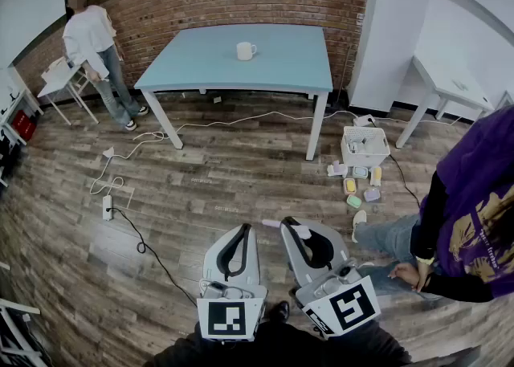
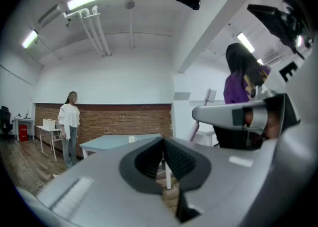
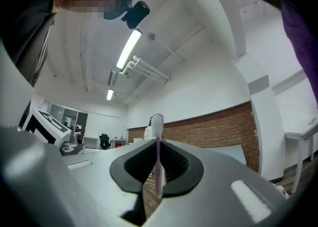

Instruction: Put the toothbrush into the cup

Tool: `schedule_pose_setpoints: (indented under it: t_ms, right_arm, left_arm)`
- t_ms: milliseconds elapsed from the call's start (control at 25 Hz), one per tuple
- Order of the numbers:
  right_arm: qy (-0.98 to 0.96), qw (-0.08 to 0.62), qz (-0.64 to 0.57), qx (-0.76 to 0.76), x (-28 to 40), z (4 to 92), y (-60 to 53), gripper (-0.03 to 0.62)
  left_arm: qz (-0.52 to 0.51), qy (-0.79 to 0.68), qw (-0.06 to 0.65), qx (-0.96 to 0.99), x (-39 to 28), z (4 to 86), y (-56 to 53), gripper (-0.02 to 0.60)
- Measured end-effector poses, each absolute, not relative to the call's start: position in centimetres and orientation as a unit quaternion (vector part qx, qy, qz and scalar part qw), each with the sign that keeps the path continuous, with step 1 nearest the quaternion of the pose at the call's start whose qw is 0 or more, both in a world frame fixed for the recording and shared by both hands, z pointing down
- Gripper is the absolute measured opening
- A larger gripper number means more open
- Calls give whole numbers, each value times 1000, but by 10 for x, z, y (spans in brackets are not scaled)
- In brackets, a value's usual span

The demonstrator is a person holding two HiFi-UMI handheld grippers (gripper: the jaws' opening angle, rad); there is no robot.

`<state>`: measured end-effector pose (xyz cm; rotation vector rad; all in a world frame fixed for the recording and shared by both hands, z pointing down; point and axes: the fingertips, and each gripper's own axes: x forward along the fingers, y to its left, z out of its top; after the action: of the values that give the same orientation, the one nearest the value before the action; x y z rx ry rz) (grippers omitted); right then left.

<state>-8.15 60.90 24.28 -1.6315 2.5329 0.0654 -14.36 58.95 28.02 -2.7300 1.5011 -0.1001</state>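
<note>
Item: toothbrush [image 3: 158, 169], pinched thinly in our right gripper [image 1: 289, 222]; left gripper [image 1: 242, 230], jaws together, empty; we risk it pivoting or slipping before reaching the far cup [image 1: 246, 50].

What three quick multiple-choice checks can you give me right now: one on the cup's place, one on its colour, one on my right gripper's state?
1. Where is the cup?
A. on the floor
B. on the blue table
C. in the basket

2. What colour is the cup?
A. white
B. red
C. black

3. What state is the right gripper in?
A. open and empty
B. shut on the cup
C. shut on the toothbrush

Answers:
1 B: in the head view the cup stands on the far blue table.
2 A: it shows plain white against the blue top.
3 C: in the right gripper view the jaws are closed on the toothbrush handle, with the brush head sticking out past them.
</note>
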Motion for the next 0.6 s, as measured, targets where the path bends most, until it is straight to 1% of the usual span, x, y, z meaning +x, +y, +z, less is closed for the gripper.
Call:
schedule_pose_setpoints:
  t_ms: [280,600]
  right_arm:
    - [834,62,24,-548,-85,256,565,18]
    - [830,54,23,-555,-85,257,474,18]
  left_arm:
    - [-32,479,7,-877,-151,298,543,8]
    - [-26,472,-4,-881,-151,299,449,8]
